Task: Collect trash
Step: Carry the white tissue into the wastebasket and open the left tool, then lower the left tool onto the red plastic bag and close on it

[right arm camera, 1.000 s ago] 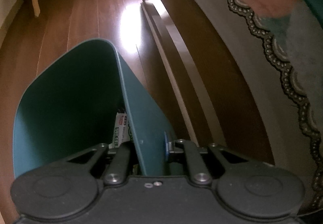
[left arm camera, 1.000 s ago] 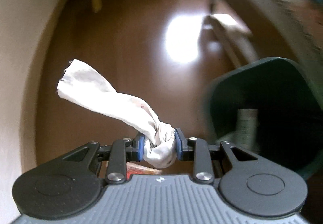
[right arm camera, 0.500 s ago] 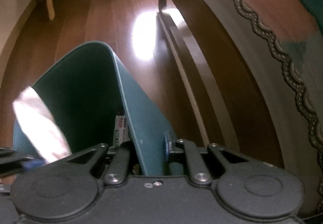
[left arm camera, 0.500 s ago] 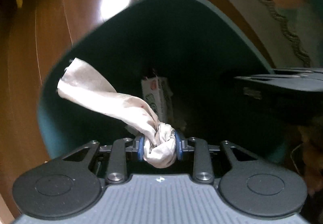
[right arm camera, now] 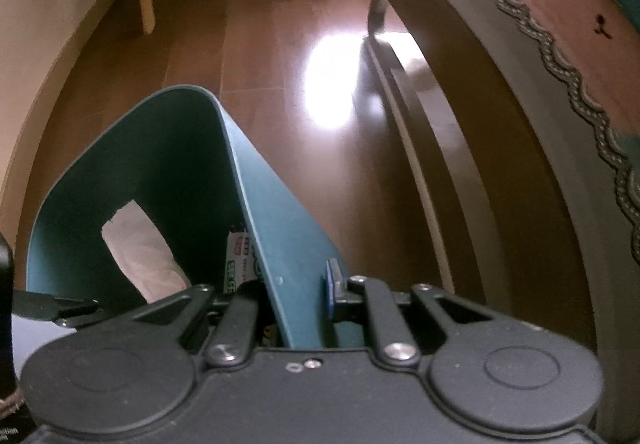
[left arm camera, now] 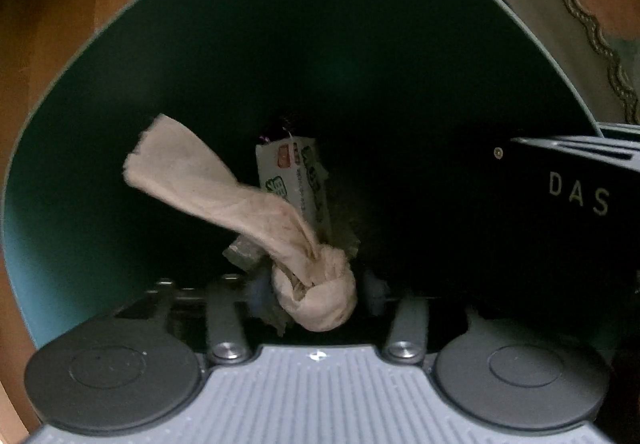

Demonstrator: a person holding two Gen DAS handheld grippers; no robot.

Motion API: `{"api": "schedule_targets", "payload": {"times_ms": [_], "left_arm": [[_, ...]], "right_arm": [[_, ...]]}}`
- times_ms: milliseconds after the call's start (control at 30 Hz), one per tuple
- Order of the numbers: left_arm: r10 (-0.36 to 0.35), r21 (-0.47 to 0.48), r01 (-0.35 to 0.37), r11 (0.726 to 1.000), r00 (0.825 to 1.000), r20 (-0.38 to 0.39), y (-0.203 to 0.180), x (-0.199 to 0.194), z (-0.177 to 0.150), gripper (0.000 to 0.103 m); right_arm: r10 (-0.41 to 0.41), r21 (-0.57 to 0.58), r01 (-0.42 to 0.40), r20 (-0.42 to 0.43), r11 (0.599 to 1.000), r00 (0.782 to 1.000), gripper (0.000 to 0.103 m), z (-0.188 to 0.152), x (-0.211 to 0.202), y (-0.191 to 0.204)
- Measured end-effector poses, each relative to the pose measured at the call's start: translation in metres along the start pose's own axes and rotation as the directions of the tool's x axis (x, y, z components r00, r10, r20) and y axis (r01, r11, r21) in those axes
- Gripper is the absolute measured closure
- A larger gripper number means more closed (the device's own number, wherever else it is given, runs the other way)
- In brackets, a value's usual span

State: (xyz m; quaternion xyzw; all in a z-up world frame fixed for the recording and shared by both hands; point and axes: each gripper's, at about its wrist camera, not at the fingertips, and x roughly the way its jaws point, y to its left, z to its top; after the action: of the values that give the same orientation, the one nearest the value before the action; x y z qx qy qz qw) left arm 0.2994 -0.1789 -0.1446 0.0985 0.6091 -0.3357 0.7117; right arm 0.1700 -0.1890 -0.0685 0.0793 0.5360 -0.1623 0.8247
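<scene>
Drop in progress. My left gripper (left arm camera: pixel 314 290) hangs over the mouth of the teal bin (left arm camera: pixel 120 27), its jaws opening; the crumpled tissue (left arm camera: pixel 248 228) sits between them but the pads look to have let go, gaps showing on both sides of the knotted end. I judge the release is under way, the tissue not yet fallen.

My right gripper (right arm camera: pixel 296 300) is pinched narrow on the bin's near wall (right arm camera: pixel 272 211), one finger inside, one outside, steadying it on the wooden floor (right arm camera: pixel 256 43) beside the bed frame (right arm camera: pixel 440 147).

Already in the bin's bottom: a printed white-and-green carton (left arm camera: pixel 300 179) and some darker scraps I can't identify.

Tissue: off-white, twisted into a tight ball at the gripper end, with a long flattened tail angling toward the bin's left wall. Faint reddish specks. Soft, light.

Left to do, as far as I can judge: let it fall, withdraw. No other trash visible.
</scene>
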Motion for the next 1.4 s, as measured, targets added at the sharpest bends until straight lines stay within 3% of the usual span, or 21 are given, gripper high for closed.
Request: {"api": "schedule_targets", "payload": {"times_ms": [67, 200, 367, 467, 567, 633, 767, 900, 1033, 1167, 1400], "left_arm": [[-0.003, -0.013, 0.003, 1.000, 1.000, 0.024, -0.011, 0.000, 0.005, 0.033], [-0.012, -0.016, 0.013, 1.000, 0.999, 0.051, -0.002, -0.014, 0.004, 0.032], [0.028, 0.019, -0.031, 0.999, 0.992, 0.122, 0.011, -0.048, -0.019, 0.032], [0.074, -0.002, -0.075, 0.997, 0.983, 0.167, 0.028, -0.063, -0.042, 0.023], [0.155, -0.044, -0.150, 0.988, 0.977, 0.145, 0.050, -0.059, -0.065, 0.019], [0.127, -0.102, -0.114, 0.988, 0.984, 0.127, 0.071, -0.060, -0.078, 0.016], [0.232, -0.127, -0.224, 0.966, 0.971, 0.056, 0.092, -0.030, -0.109, 0.016], [0.240, -0.191, -0.240, 0.952, 0.970, -0.022, 0.120, 0.004, -0.127, 0.016], [0.227, -0.217, -0.233, 0.948, 0.972, -0.051, 0.142, 0.024, -0.146, 0.016], [0.206, -0.168, -0.210, 0.963, 0.978, -0.041, 0.141, 0.040, -0.157, 0.016], [0.280, -0.009, -0.280, 0.960, 0.959, -0.047, 0.115, 0.098, -0.159, 0.016]], "right_arm": [[0.003, -0.006, -0.003, -0.002, 1.000, 1.000, 0.092, 0.002, 0.003, 0.002], [0.001, -0.011, -0.001, -0.010, 1.000, 1.000, 0.092, 0.005, 0.008, 0.002], [-0.019, -0.018, 0.019, -0.010, 1.000, 1.000, 0.092, 0.009, 0.014, -0.001], [-0.033, -0.012, 0.033, -0.008, 0.999, 0.999, 0.091, 0.014, 0.017, -0.006], [-0.052, -0.021, 0.052, -0.001, 0.998, 0.999, 0.091, 0.019, 0.020, -0.009], [-0.060, -0.032, 0.060, 0.004, 0.998, 0.998, 0.091, 0.021, 0.021, -0.010], [-0.080, -0.014, 0.080, 0.011, 0.997, 0.997, 0.091, 0.027, 0.024, -0.018], [-0.097, 0.006, 0.097, 0.005, 0.995, 0.995, 0.091, 0.033, 0.026, -0.022], [-0.104, 0.013, 0.104, 0.007, 0.994, 0.995, 0.091, 0.041, 0.027, -0.015], [-0.096, -0.004, 0.097, 0.021, 0.995, 0.995, 0.091, 0.053, 0.029, 0.001], [-0.086, -0.049, 0.088, 0.024, 0.995, 0.996, 0.091, 0.066, 0.036, 0.039]]}}
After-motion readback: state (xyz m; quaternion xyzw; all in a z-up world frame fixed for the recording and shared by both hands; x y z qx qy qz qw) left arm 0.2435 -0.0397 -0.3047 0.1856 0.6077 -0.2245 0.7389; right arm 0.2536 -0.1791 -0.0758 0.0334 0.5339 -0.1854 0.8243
